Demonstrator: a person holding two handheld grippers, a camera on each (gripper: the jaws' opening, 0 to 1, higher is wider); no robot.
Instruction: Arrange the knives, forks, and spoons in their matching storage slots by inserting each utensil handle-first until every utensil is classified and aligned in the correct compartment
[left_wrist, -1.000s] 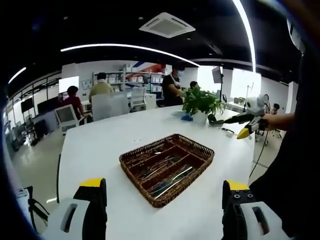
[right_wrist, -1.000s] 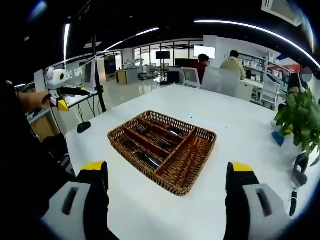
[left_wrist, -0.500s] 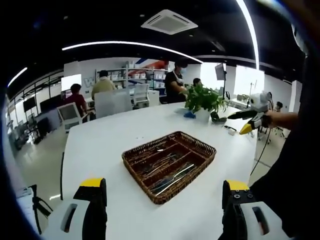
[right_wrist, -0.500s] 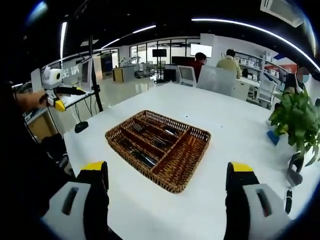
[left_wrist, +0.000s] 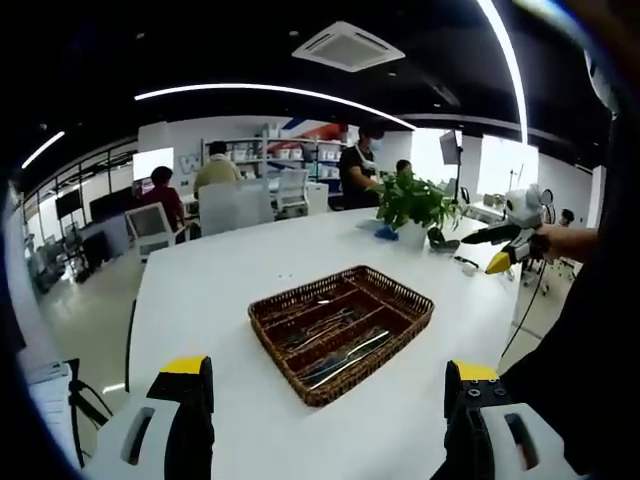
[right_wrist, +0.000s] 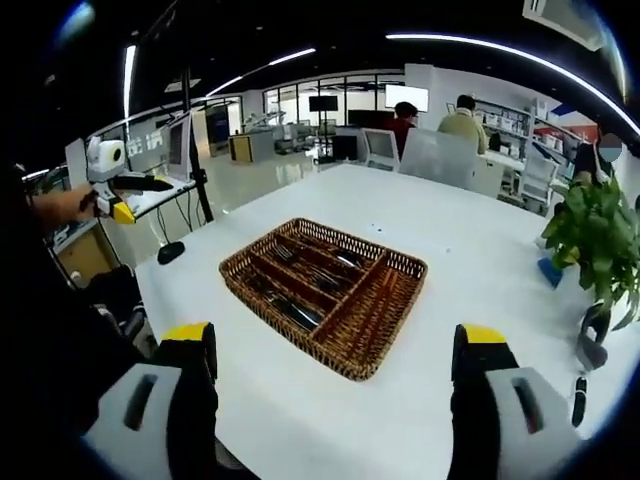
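Nothing moved: one wicker tray (left_wrist: 341, 330), four compartments.

surface (right_wrist: 470, 250): white | on it: basket (right_wrist: 325, 295) in the middle | plant (right_wrist: 598, 240) near far edge | blue thing (right_wrist: 551, 272) beside plant

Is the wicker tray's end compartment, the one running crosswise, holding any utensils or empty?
Empty, as far as visible: in the right gripper view the crosswise compartment of the wicker tray shows bare weave, while the long slots hold utensils.
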